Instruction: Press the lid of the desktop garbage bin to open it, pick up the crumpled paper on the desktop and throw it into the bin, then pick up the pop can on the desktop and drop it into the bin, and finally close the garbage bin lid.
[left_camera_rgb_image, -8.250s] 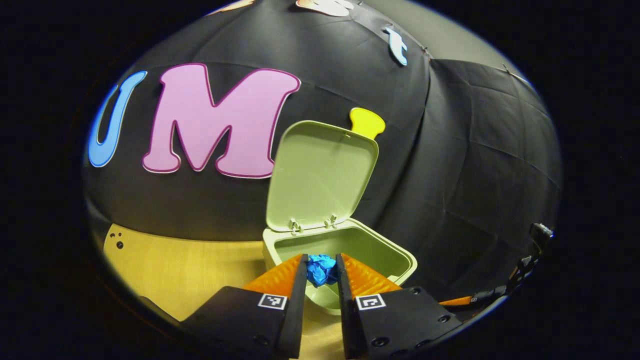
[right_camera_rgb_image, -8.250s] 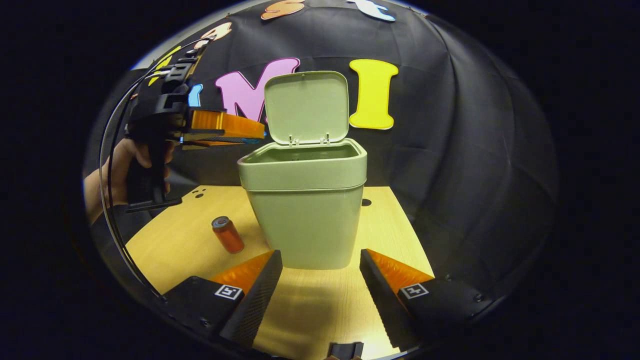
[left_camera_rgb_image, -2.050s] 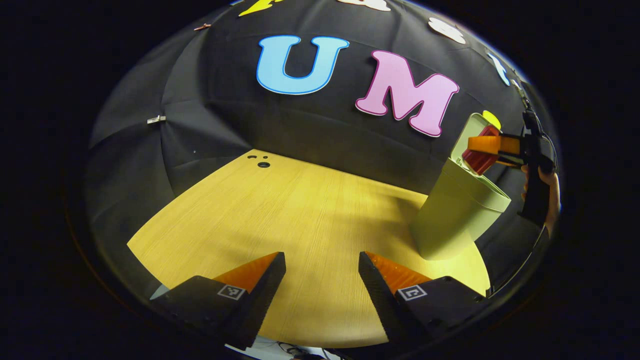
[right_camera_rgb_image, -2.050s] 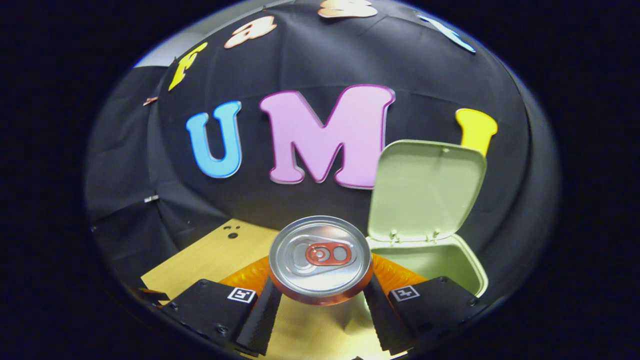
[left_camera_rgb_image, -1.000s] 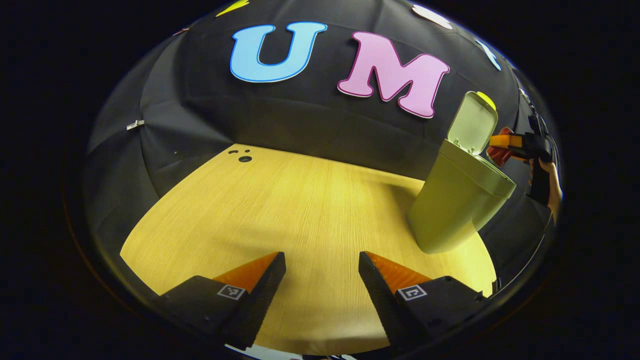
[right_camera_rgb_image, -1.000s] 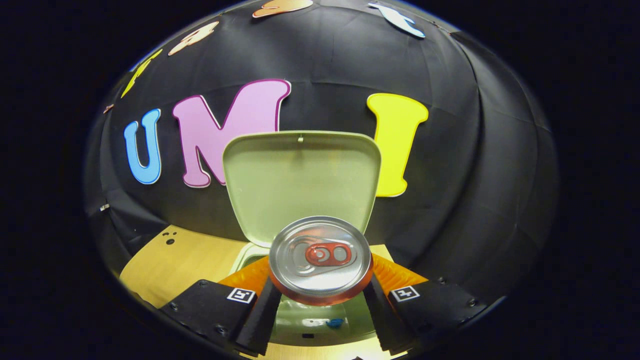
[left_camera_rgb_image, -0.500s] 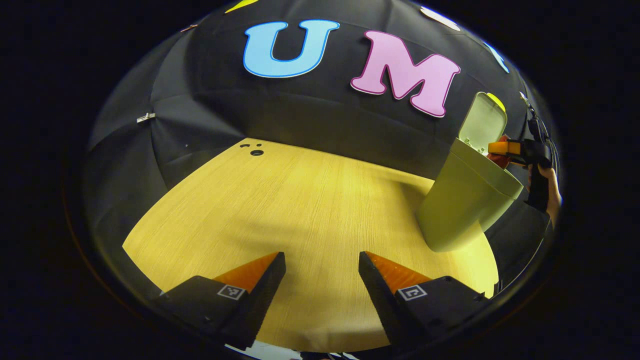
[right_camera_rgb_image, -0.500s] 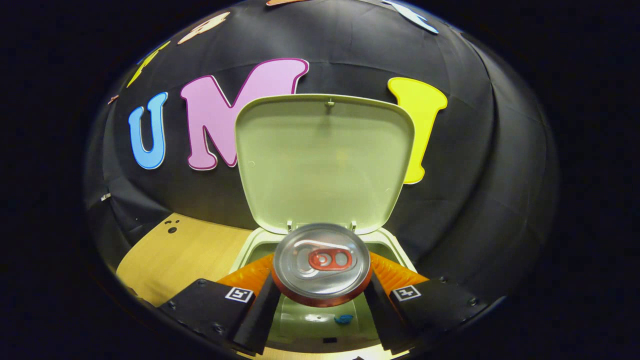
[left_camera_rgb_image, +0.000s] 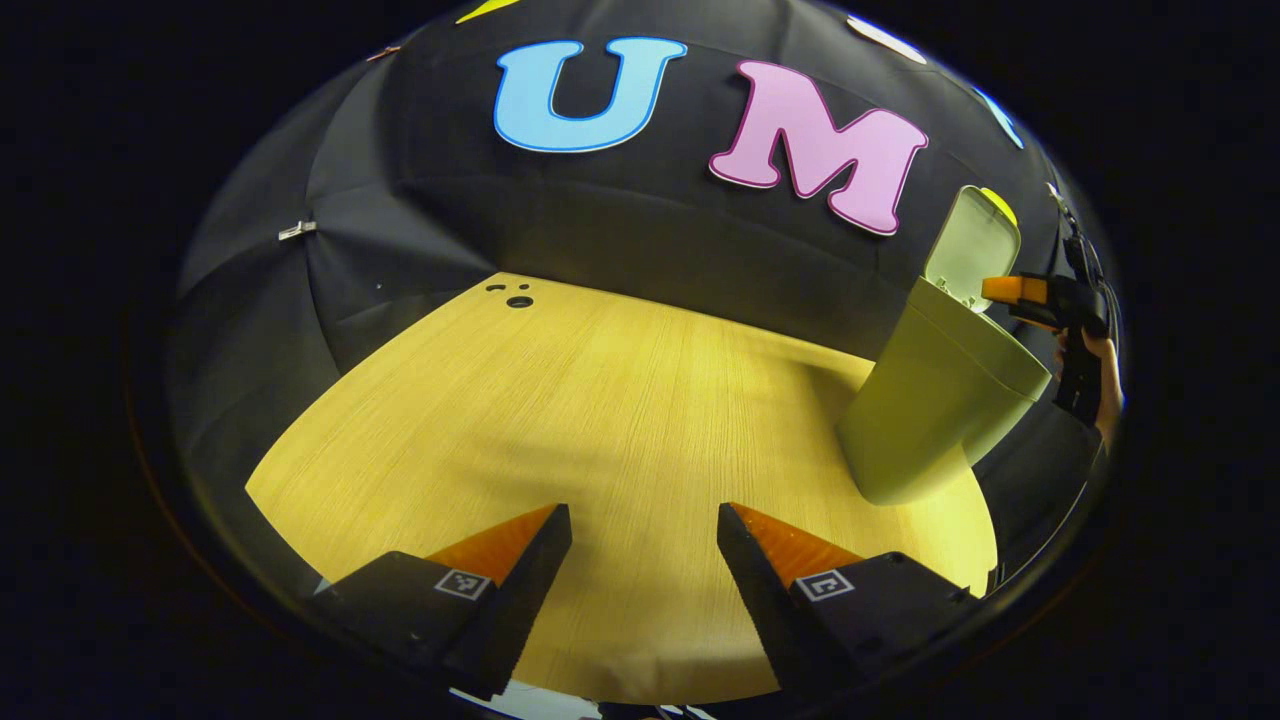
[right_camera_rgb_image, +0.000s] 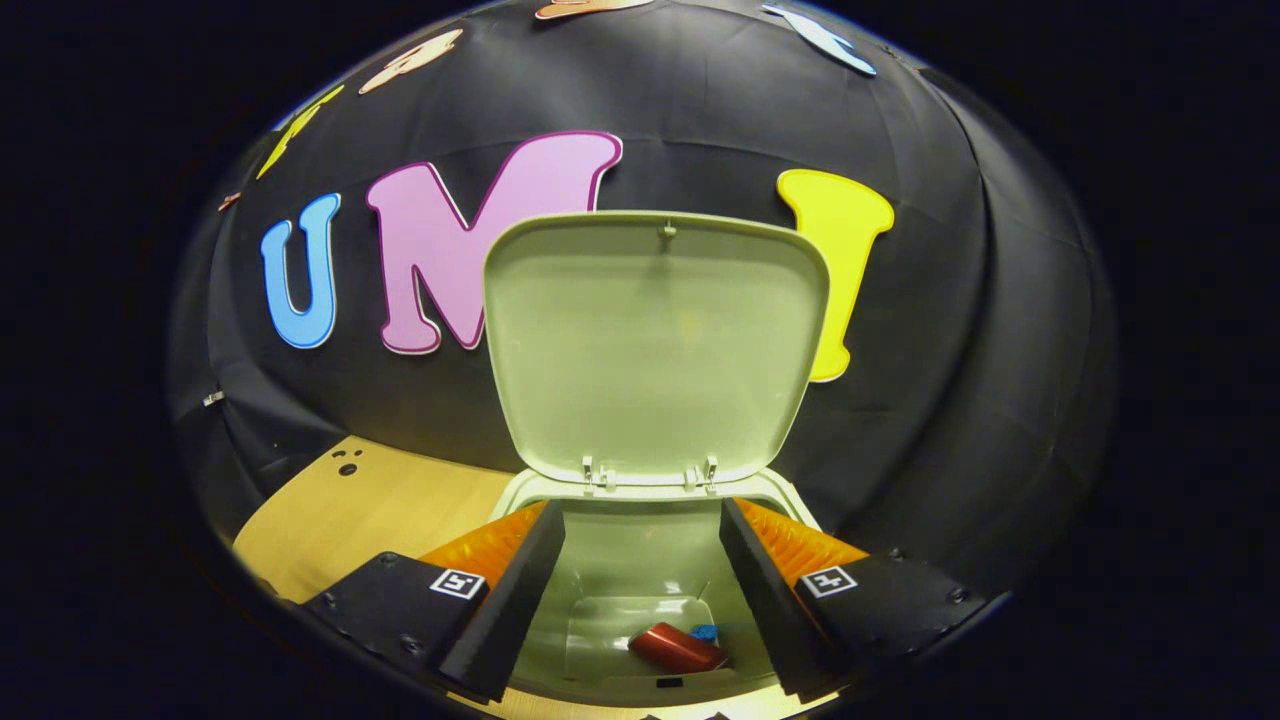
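One pop can (right_camera_rgb_image: 676, 647) lies on its side at the bottom of the one green garbage bin (right_camera_rgb_image: 640, 560), and just beside it, to its right, a scrap of blue crumpled paper (right_camera_rgb_image: 705, 633) peeks out, mostly hidden by the can. The bin's lid (right_camera_rgb_image: 655, 345) stands upright on two hinges at the far rim, its pale inside facing the right gripper view. The right gripper (right_camera_rgb_image: 640, 520) hangs over the bin's mouth with its two fingers spread wide apart and nothing between them, looking straight down into the bin. In the left gripper view the same bin (left_camera_rgb_image: 935, 405) stands at the far right of the one wooden table (left_camera_rgb_image: 560, 420), its lid (left_camera_rgb_image: 970, 245) raised, and the right gripper (left_camera_rgb_image: 1005, 290) reaches in over the rim, held by a hand (left_camera_rgb_image: 1100, 385) at the right edge. The left gripper (left_camera_rgb_image: 640, 525) is well apart from the bin, low above the near part of the table, its two fingers also standing wide open with only bare wood between them. Three small dark holes (left_camera_rgb_image: 512, 295) mark the table's far left corner.
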